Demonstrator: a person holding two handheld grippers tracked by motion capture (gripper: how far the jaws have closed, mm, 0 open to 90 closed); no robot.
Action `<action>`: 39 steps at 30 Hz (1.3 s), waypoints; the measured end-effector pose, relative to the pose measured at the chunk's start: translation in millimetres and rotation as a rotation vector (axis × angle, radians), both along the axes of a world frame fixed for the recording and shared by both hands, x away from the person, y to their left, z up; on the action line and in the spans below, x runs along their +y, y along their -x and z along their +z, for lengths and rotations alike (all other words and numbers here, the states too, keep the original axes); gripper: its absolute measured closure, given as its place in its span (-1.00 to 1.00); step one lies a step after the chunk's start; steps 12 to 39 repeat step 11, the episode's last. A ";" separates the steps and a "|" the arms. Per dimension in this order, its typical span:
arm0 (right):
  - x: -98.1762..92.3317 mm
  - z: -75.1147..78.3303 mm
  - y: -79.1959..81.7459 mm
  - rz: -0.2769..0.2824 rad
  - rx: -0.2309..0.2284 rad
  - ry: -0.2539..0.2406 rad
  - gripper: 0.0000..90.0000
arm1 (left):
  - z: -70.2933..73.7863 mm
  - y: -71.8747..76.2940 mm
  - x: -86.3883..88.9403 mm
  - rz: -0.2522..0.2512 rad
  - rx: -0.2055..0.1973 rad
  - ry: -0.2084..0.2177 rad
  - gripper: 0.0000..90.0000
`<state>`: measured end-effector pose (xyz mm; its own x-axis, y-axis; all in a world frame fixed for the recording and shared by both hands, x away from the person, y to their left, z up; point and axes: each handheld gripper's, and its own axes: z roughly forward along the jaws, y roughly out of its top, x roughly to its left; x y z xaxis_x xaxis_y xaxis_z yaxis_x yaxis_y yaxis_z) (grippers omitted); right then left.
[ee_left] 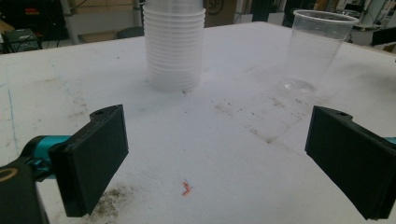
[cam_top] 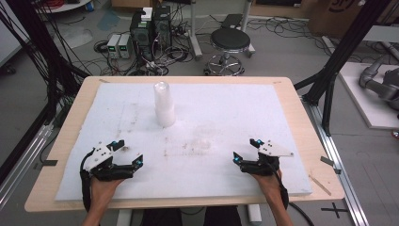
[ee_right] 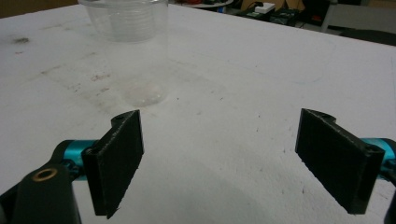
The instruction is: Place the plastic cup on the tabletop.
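Observation:
A tall stack of clear plastic cups point(cam_top: 163, 106) stands upside down on the white foam sheet point(cam_top: 244, 101), toward the back left of centre. A single clear cup point(cam_top: 204, 137) stands upright, mouth up, near the middle and is faint from above. My left gripper point(cam_top: 128, 153) rests at the front left, open and holding nothing; its own view shows the stack point(ee_left: 174, 46) ahead and the single cup point(ee_left: 317, 49) to the right of it. My right gripper point(cam_top: 245, 149) sits at the front right, open and holding nothing, with the single cup point(ee_right: 135, 51) ahead on its left.
The foam sheet lies on a wooden table point(cam_top: 70, 117) and carries dirt smudges and a small orange scrap point(ee_left: 187, 188). Beyond the far edge are a black stool point(cam_top: 229, 44), computer boxes point(cam_top: 150, 28) and cables on the floor. Black frame posts point(cam_top: 339, 56) rise at both sides.

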<state>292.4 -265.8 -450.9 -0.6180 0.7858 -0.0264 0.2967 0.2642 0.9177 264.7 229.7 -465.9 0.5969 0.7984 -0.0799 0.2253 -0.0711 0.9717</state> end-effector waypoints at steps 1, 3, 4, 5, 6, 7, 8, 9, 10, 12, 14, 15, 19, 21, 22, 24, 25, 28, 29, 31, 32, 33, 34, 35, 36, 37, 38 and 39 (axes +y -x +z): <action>0.5 -0.1 0.3 0.001 0.000 0.002 -0.66 | 0.0 0.0 0.0 0.001 -0.001 0.003 -0.87; 1.0 -0.1 0.6 0.005 -0.001 0.008 -0.66 | -0.1 0.0 0.0 0.001 0.001 0.005 -0.87; 1.1 -0.2 0.6 0.006 0.000 0.008 -0.66 | 0.0 -0.5 0.2 -0.003 0.005 0.003 -0.87; 1.0 -0.2 0.4 0.012 0.004 0.006 -0.66 | 0.0 -0.7 0.2 -0.002 0.008 0.004 -0.87; 0.9 -0.3 0.2 0.013 0.004 0.006 -0.66 | 0.0 -0.8 0.0 0.000 0.009 0.004 -0.87; 0.9 -0.3 0.0 0.012 0.003 0.007 -0.66 | 0.0 -0.9 -0.2 0.001 0.009 0.004 -0.87; 0.9 -0.3 0.0 0.011 0.003 0.007 -0.66 | 0.1 -0.9 0.0 -0.002 0.009 0.001 -0.87; 0.9 -0.3 0.0 0.012 0.004 0.006 -0.66 | 0.1 -0.5 0.1 -0.002 0.007 0.002 -0.87; 0.8 -0.3 0.0 0.013 0.004 0.006 -0.66 | 0.0 -0.3 0.1 0.000 0.004 0.003 -0.87; 0.6 -0.4 -0.2 0.013 0.002 0.007 -0.66 | -0.1 0.1 0.0 0.003 0.001 0.006 -0.87; 0.6 -0.4 -0.2 0.013 0.002 0.007 -0.66 | -0.1 0.1 0.0 0.003 0.001 0.006 -0.87; 0.6 -0.4 -0.2 0.013 0.002 0.007 -0.66 | -0.1 0.1 0.0 0.003 0.001 0.006 -0.87; 0.6 -0.4 -0.2 0.013 0.002 0.007 -0.66 | -0.1 0.1 0.0 0.003 0.001 0.006 -0.87; 0.6 -0.4 -0.2 0.013 0.002 0.007 -0.66 | -0.1 0.1 0.0 0.003 0.001 0.006 -0.87; 0.6 -0.4 -0.2 0.013 0.002 0.007 -0.66 | -0.1 0.1 0.0 0.003 0.001 0.006 -0.87; 0.6 -0.4 -0.2 0.013 0.002 0.007 -0.66 | -0.1 0.1 0.0 0.003 0.001 0.006 -0.87; 0.6 -0.4 -0.2 0.013 0.002 0.007 -0.66 | -0.1 0.1 0.0 0.003 0.001 0.006 -0.87; 0.6 -0.4 -0.2 0.013 0.002 0.007 -0.66 | -0.1 0.1 0.0 0.003 0.001 0.006 -0.87; 0.6 -0.4 -0.2 0.013 0.002 0.007 -0.66 | -0.1 0.1 0.0 0.003 0.001 0.006 -0.87; 0.6 -0.4 -0.2 0.013 0.002 0.007 -0.66 | -0.1 0.1 0.0 0.003 0.001 0.006 -0.87; 0.6 -0.4 -0.2 0.013 0.002 0.007 -0.66 | -0.1 0.1 0.0 0.003 0.001 0.006 -0.87; 0.6 -0.4 -0.2 0.013 0.002 0.007 -0.66 | -0.1 0.1 0.0 0.003 0.001 0.006 -0.87; 0.6 -0.4 -0.2 0.013 0.002 0.007 -0.66 | -0.1 0.1 0.0 0.003 0.001 0.006 -0.87; 0.6 -0.4 -0.2 0.013 0.002 0.007 -0.66 | -0.1 0.1 0.0 0.003 0.001 0.006 -0.87; 0.6 -0.4 -0.2 0.013 0.002 0.007 -0.66 | -0.1 0.1 0.0 0.003 0.001 0.006 -0.87; 0.6 -0.4 -0.2 0.013 0.002 0.007 -0.66 | -0.1 0.1 0.0 0.003 0.001 0.006 -0.87; 0.6 -0.4 -0.2 0.013 0.002 0.007 -0.66 | -0.1 0.1 0.0 0.003 0.001 0.006 -0.87; 0.6 -0.4 -0.2 0.013 0.002 0.007 -0.66 | -0.1 0.1 0.0 0.003 0.001 0.006 -0.87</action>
